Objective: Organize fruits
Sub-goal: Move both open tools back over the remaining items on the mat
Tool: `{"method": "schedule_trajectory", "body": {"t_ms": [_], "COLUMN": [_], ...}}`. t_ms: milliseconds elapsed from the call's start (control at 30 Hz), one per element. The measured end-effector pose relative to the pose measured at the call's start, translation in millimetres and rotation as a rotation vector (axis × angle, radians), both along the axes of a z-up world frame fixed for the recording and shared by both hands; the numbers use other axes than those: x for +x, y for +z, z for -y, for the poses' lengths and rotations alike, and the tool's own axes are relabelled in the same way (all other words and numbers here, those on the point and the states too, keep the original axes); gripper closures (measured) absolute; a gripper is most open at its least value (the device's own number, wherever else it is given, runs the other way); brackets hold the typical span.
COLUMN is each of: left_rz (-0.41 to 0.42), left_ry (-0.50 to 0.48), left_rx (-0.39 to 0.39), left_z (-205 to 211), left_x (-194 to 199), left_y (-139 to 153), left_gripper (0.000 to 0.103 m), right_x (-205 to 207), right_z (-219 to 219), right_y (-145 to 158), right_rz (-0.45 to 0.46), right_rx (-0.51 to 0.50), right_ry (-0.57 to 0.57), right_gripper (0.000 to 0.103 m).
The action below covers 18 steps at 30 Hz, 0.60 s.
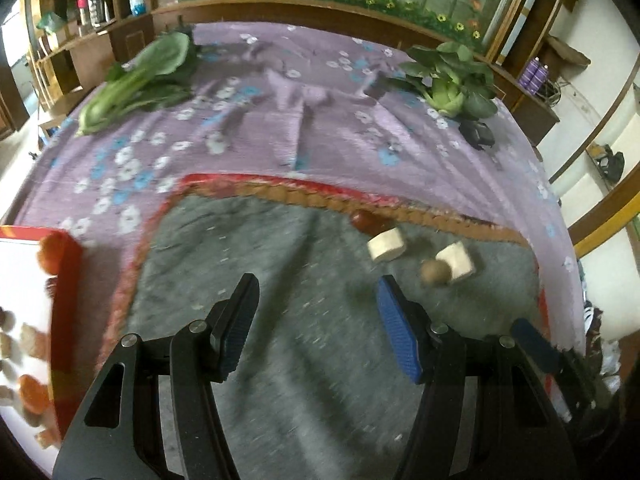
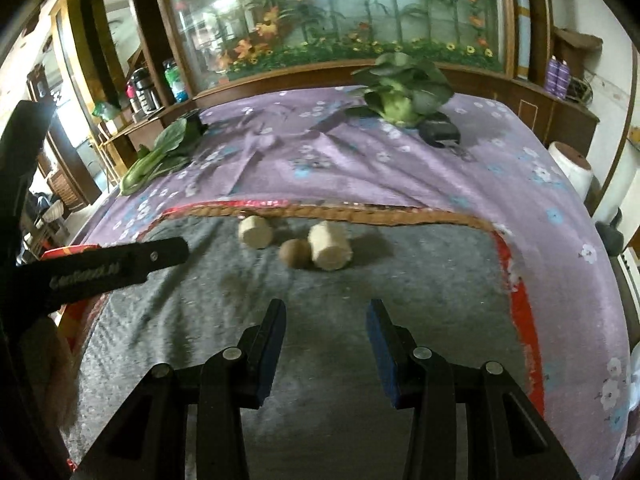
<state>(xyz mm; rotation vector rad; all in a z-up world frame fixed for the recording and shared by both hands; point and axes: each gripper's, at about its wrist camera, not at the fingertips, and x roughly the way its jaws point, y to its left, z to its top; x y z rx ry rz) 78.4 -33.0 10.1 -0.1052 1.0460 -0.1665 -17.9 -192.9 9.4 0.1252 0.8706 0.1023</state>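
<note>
Hovering over the grey mat (image 1: 248, 280), the left gripper (image 1: 318, 328) had its jaws spread with nothing between them, and the right gripper (image 2: 326, 340) likewise stood open and empty above the same mat's near part. At the mat's far edge lay two pale cylindrical pieces (image 2: 255, 231) with a small brown round fruit (image 2: 295, 253) touching the right one, and a dark red fruit (image 1: 366, 222) just beyond the left one. A red-rimmed white tray (image 1: 68, 280) at the left held oranges (image 1: 54, 254) and blurred brown fruits.
</note>
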Motion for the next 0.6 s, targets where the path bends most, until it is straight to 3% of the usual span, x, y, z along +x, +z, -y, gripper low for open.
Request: {"method": "schedule_trajectory", "body": {"t_ms": [533,600], "left_rz": [-0.110,-0.092], "left_ry": [0.023,0.015], "left_rx": [-0.114,-0.105], "left_z": [28.8,28.5], "left_x": [51.2,50.6], "left_y": [-27.9,-27.2], "left_gripper": [0.043,0.063], "right_x": [15.0,17.6], "right_z": [18.1,18.1], "right_y": [-7.0,-6.4], "right_rz": [-0.013,-0.013], "right_rx": [0.040,0.039], "right_ry": [0.004,0.004], "right_gripper": [0.062,0.062]}}
